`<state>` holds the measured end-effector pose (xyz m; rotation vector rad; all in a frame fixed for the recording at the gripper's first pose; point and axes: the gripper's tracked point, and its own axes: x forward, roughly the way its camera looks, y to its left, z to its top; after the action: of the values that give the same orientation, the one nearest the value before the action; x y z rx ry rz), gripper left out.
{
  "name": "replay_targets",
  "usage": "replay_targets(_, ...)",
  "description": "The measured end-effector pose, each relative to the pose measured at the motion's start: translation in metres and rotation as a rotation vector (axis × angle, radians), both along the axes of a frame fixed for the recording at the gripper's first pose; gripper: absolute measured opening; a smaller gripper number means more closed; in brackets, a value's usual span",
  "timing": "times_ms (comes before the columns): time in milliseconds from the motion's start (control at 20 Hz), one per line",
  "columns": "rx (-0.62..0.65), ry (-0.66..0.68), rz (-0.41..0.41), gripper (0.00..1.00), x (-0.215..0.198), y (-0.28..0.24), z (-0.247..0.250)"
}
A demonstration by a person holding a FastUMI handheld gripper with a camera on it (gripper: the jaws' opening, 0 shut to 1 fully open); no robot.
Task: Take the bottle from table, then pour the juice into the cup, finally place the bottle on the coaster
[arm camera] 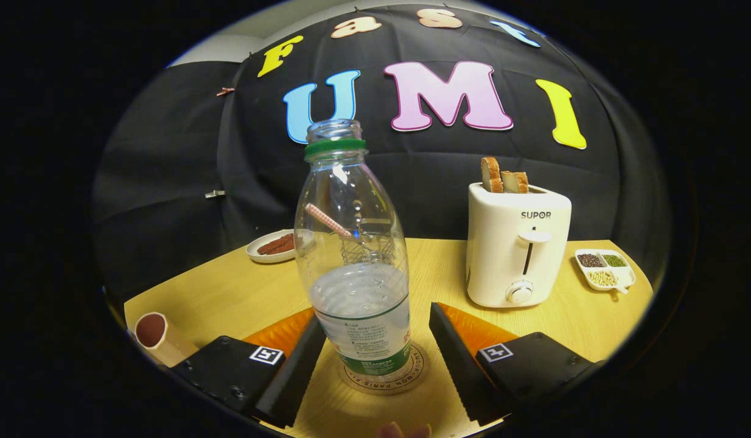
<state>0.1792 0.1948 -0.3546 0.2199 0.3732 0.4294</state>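
Table (241,292): pale wood top, carrying everything noted below; black cloth wall behind it.
Toaster (516,246): cream, upright, beyond the right finger and well to the right of the bottle; two bread slices (503,176) stand up out of its slots.
Bottle (354,255): clear plastic, upright, no cap on the mouth, green ring at the neck; a little clear liquid fills roughly its lower part (label wraps the base). It stands on the coaster, between the two fingers.
Tongs (375,359): spread wide, released; the left finger sits just beside the bottle's lower wall, whether touching I cannot tell; the right finger is plainly apart from it. Nothing is gripped.
Coaster (384,371): round, printed rim, flat on the table under the bottle, between the fingers.
Plate (272,246): small, white, at the far left of the table behind the bottle, with something reddish-brown on it.
Divided dish (605,269): small, white, right of the toaster, three compartments of grains or seeds.
Cup (159,334): tan, lying tilted near the table's edge, just left of the left finger, mouth facing this way.
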Motion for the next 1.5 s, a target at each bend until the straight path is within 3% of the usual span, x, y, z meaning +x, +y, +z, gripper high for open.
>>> replay_targets(350, 0.021, 0.034, 0.023, 0.98, -0.03, -0.006, 0.024)
replay_targets(600, 0.009, 0.014, 0.025, 0.98, -0.05, -0.024, 0.067)
replay_targets(1200, -0.018, -0.146, 0.052, 0.98, -0.081, -0.097, 0.214)
replay_targets(1500, -0.03, -0.217, 0.061, 0.98, -0.108, -0.13, 0.245)
